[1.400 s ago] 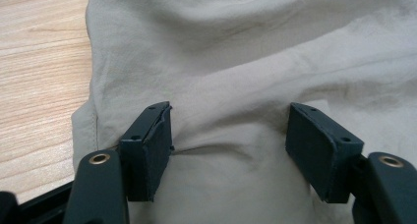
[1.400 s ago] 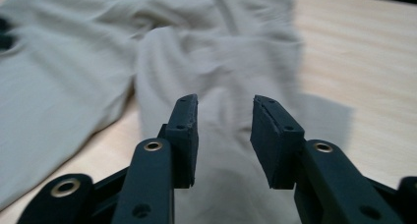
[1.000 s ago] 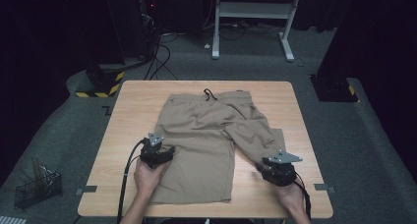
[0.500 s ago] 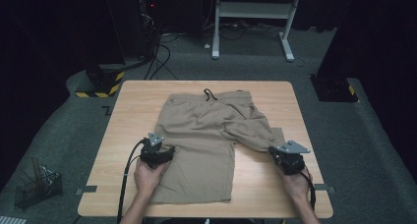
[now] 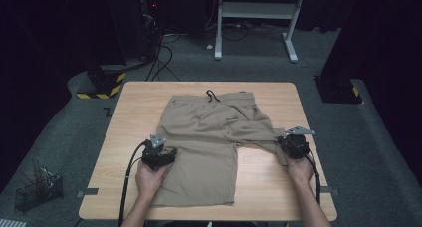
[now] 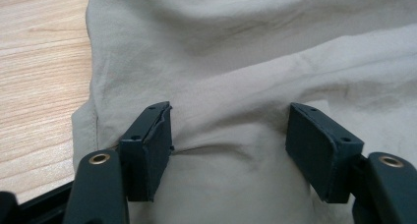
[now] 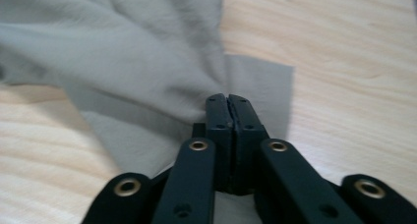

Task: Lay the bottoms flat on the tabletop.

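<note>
Khaki shorts (image 5: pixel 209 132) lie flat on the wooden table (image 5: pixel 139 102), waistband at the far side. My left gripper (image 5: pixel 169 152) rests on the shorts' left leg, open. In the left gripper view its pads (image 6: pixel 228 130) straddle a low ridge of cloth (image 6: pixel 246 47) without pinching it. My right gripper (image 5: pixel 284 141) is at the outer edge of the right leg, shut on the hem. Its jaws have just closed and then eased slightly. In the right gripper view the pads (image 7: pixel 228 103) press together with the fabric (image 7: pixel 123 47) bunched between them.
On the floor, a wire basket (image 5: pixel 37 189) stands at the lower left and a yellow-black striped base (image 5: pixel 102 82) sits off the table's far left corner. A black base (image 5: pixel 338 90) is at the right. A white frame (image 5: pixel 254 10) stands behind, with cables beside it.
My right gripper has closed on the right leg's hem and moved away from the person, taking the hem with it. The left gripper has stayed put.
</note>
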`<state>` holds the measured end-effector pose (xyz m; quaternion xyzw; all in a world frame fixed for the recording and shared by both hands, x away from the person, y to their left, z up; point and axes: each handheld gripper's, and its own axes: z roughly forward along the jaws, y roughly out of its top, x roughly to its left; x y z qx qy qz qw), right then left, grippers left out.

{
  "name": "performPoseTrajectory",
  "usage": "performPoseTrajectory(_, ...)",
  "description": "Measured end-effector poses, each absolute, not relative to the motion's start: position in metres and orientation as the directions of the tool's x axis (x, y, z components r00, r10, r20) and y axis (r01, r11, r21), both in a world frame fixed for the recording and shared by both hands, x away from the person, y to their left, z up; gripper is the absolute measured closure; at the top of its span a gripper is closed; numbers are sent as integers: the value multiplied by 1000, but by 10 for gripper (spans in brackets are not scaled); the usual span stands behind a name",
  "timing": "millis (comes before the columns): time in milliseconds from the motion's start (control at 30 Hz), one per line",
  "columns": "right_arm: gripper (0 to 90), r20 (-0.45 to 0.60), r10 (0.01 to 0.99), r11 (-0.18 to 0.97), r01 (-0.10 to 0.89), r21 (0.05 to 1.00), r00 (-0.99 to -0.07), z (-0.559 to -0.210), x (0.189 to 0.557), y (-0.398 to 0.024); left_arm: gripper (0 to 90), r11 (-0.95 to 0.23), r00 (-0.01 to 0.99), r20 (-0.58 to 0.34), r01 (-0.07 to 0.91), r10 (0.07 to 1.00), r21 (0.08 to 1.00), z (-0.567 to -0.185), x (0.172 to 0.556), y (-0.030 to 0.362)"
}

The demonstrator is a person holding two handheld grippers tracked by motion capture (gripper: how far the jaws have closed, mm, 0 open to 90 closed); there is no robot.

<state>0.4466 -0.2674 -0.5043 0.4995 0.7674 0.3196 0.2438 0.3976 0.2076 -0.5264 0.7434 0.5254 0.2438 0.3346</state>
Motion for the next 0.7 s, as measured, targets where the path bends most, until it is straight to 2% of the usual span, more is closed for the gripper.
performPoseTrajectory(167,712,-32,903,298,570,765,-429,-498,429,-263,340,-225,329,12,618,944,753,-526,398,208)
performPoseTrajectory(433,669,-35,866,314,489,814,-498,-482,394,-260,340,-225,329,12,618,944,754,-526,397,207)
performPoseTrajectory(600,593,-12,874,283,490,825,-486,-484,379,-271,340,-226,330,14,618,944,753,-526,397,207)
performPoseTrajectory(700,566,-11,866,323,544,774,-499,-494,377,-273,340,-226,329,13,618,944,753,-526,397,207)
